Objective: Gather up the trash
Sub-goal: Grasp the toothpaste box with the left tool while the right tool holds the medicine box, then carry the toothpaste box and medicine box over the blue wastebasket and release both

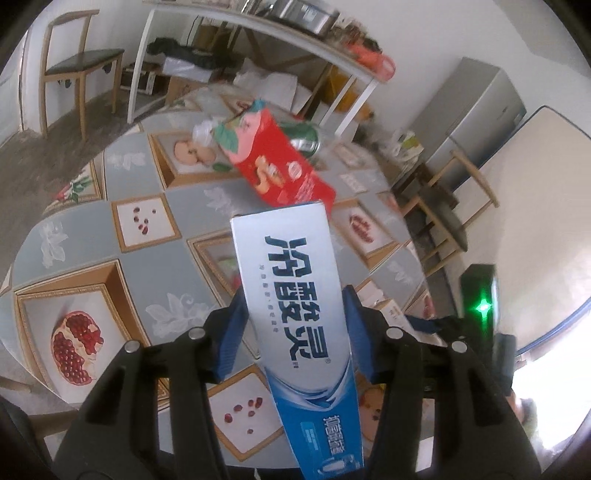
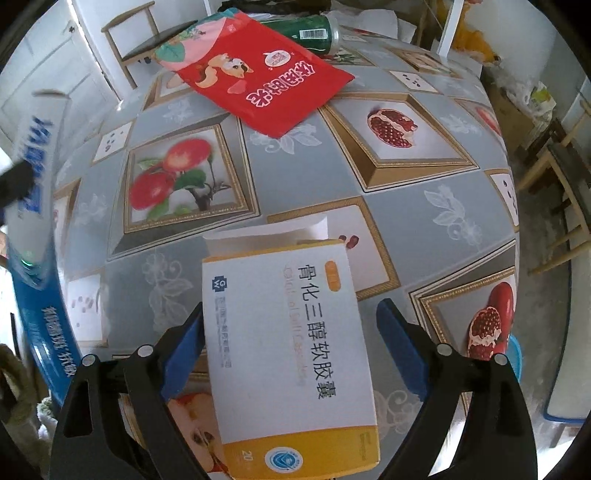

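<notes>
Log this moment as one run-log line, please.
left gripper: shut on toothpaste box | right gripper: around medicine box, contact unclear | on table: red snack bag, green can

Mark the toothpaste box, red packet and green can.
toothpaste box (image 1: 295, 280): left wrist view, printed front face.
red packet (image 2: 258, 85): right wrist view, middle of its red face.
green can (image 2: 306, 29): right wrist view, its side by the barcode.

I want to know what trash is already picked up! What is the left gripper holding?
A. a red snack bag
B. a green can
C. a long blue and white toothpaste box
C: the left gripper has its blue pads pressed on the long blue and white toothpaste box.
</notes>
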A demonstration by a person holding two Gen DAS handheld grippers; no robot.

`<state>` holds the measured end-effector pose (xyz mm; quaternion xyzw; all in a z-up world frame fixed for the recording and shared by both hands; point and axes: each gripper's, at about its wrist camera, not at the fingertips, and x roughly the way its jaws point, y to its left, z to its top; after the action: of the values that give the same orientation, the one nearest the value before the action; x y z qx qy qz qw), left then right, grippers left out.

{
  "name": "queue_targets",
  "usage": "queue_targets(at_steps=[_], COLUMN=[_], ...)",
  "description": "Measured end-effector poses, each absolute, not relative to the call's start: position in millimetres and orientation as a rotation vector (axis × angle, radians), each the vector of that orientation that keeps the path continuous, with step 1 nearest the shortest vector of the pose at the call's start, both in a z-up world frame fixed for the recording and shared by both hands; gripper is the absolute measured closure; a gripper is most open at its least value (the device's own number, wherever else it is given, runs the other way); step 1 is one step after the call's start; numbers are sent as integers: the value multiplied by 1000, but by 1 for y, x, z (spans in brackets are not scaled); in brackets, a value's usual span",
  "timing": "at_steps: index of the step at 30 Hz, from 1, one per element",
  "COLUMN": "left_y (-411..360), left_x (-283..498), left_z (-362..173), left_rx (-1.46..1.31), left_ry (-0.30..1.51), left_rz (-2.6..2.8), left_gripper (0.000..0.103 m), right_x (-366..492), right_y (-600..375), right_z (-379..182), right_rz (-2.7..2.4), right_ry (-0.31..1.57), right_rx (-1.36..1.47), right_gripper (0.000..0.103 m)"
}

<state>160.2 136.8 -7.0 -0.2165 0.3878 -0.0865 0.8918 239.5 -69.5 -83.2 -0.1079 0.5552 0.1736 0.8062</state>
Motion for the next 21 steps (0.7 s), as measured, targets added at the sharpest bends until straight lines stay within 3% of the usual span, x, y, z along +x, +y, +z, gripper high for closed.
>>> queue_targets(at_steps=[4,21], left_y=[137,143], left_x=[154,129], left_z=[1,31], left_rx=[-452,-461], left_ry=[766,620], left_rz=[-198,-226], left_gripper=[55,57], right_x=[238,218], right_y=[-69,-98], right_z=[-84,-24], right_rz=[357,353], right_ry=[1185,1013], right_rx=[-236,-12], right_gripper=[31,33])
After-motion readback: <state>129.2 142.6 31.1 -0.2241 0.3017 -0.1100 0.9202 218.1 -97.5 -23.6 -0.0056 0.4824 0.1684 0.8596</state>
